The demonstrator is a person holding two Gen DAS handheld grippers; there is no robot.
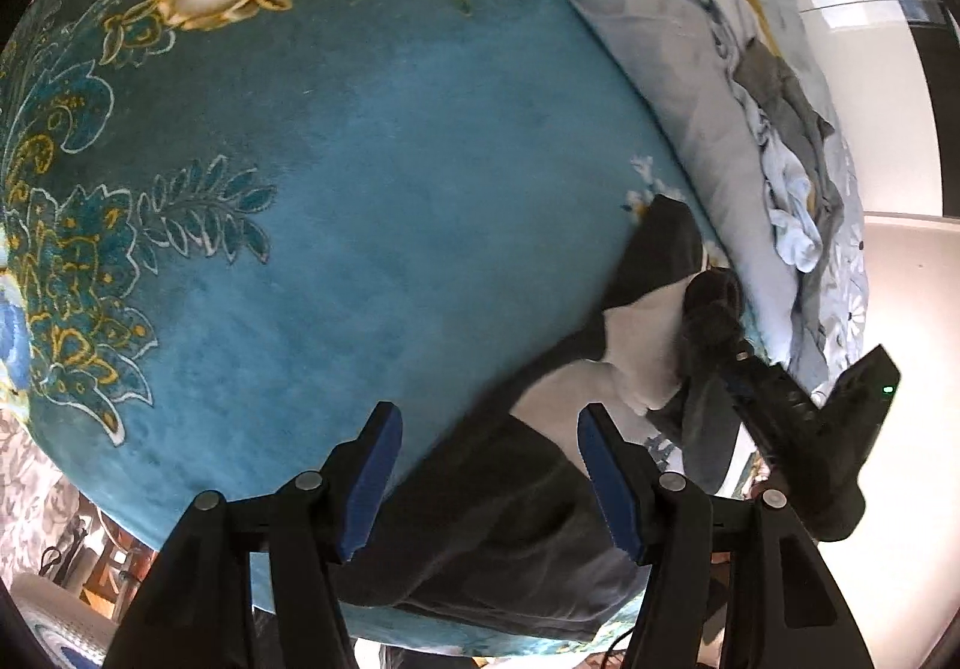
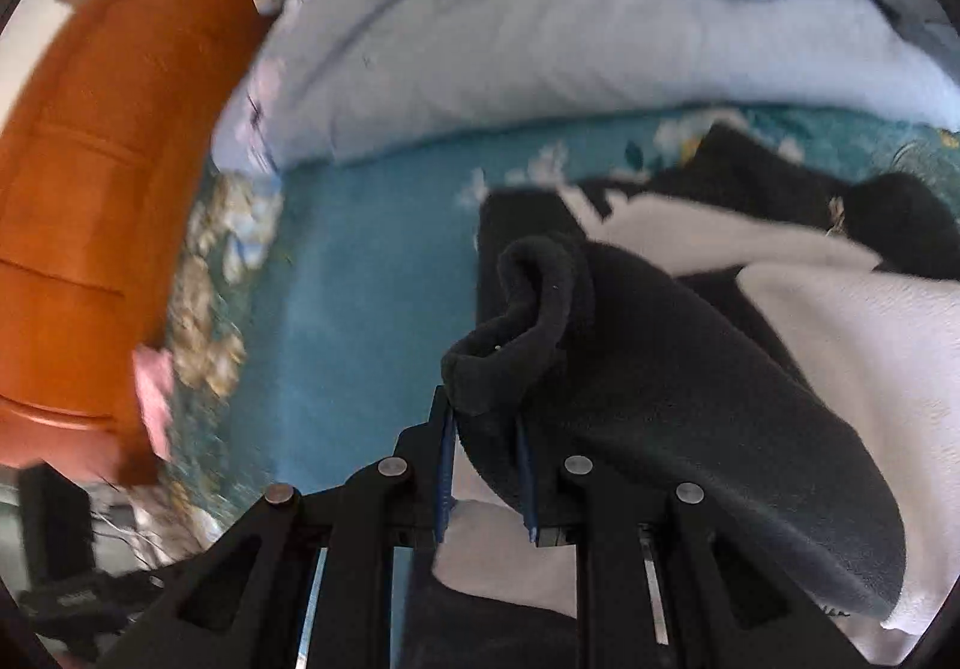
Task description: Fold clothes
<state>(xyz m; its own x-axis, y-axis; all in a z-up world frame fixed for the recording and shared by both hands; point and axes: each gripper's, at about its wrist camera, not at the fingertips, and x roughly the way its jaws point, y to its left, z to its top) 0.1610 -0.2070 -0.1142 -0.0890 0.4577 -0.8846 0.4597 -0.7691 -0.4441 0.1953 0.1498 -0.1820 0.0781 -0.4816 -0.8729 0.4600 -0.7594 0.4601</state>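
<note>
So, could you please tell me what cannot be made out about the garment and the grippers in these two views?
- Right wrist view: which part of the black and white garment the right gripper clamps; the dark fleece covers its fingers.
- Left wrist view: the garment's near end; the left gripper and the picture's edge cut it off.
- Right wrist view: the wooden headboard is motion-blurred.

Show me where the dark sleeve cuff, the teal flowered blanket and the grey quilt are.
dark sleeve cuff [image 2: 528, 309]: right wrist view, on its rolled end above the shut jaws.
teal flowered blanket [image 1: 372, 189]: left wrist view, on its plain middle.
grey quilt [image 2: 540, 63]: right wrist view, on its smooth front fold.
</note>
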